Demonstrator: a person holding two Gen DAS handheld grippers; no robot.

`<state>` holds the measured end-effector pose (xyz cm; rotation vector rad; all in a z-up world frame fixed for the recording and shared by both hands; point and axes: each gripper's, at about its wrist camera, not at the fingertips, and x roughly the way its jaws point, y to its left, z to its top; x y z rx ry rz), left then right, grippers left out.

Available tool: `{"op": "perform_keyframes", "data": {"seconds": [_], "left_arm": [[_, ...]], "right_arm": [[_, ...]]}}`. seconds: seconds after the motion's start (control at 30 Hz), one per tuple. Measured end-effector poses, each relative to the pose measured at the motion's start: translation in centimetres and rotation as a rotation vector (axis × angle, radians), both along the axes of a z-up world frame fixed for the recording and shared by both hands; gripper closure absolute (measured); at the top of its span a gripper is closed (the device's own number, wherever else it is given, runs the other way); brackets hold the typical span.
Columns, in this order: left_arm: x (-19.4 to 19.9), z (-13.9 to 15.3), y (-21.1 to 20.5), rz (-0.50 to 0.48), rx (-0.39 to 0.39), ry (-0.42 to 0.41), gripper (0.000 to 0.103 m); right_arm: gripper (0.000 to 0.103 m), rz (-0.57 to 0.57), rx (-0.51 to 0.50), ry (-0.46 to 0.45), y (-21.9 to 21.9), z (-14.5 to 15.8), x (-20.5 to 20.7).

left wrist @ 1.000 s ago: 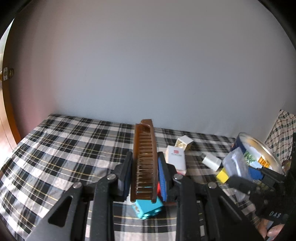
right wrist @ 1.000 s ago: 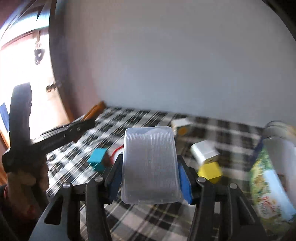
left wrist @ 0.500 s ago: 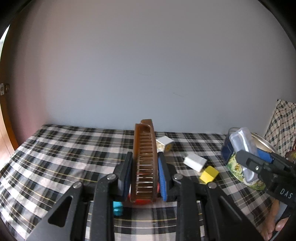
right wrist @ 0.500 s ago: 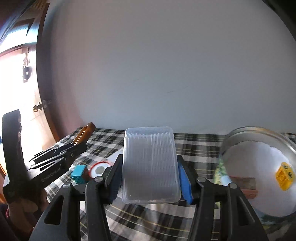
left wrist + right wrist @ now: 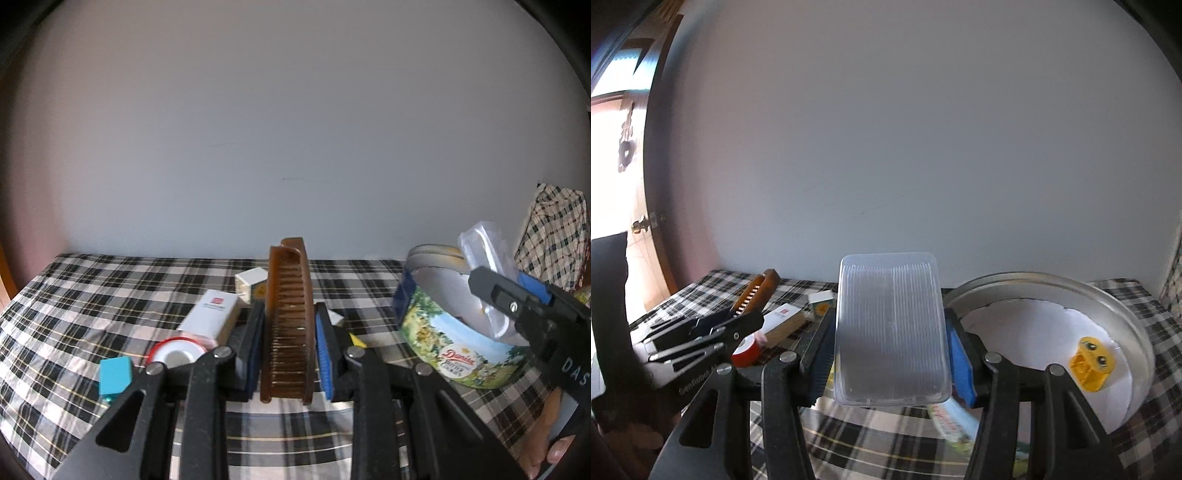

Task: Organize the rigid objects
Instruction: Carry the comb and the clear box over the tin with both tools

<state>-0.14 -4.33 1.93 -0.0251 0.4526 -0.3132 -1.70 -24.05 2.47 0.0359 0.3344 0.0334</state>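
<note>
— Writing anywhere?
— "Danisa" on the round cookie tin [image 5: 456,345], with smaller print below it too blurred to read. A white box [image 5: 211,316] left of the tin bears a red label I cannot read.
— Grippers?
— Left gripper [image 5: 289,349] clamps a brown comb [image 5: 289,325] left of the tin. Right gripper [image 5: 888,356] pinches a clear ribbed plastic case [image 5: 891,334] at the tin's rim; a yellow block [image 5: 1091,369] lies inside the tin.
</note>
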Motion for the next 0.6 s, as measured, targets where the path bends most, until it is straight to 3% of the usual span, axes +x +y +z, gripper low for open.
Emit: {"op": "perform_keyframes", "data": {"seconds": [0.6], "left_arm": [[-0.3, 0.0, -5.1, -0.046, 0.022, -0.014, 0.079]], "right_arm": [[0.046, -0.102, -0.005, -0.025, -4.1, 0.7, -1.1]]}}
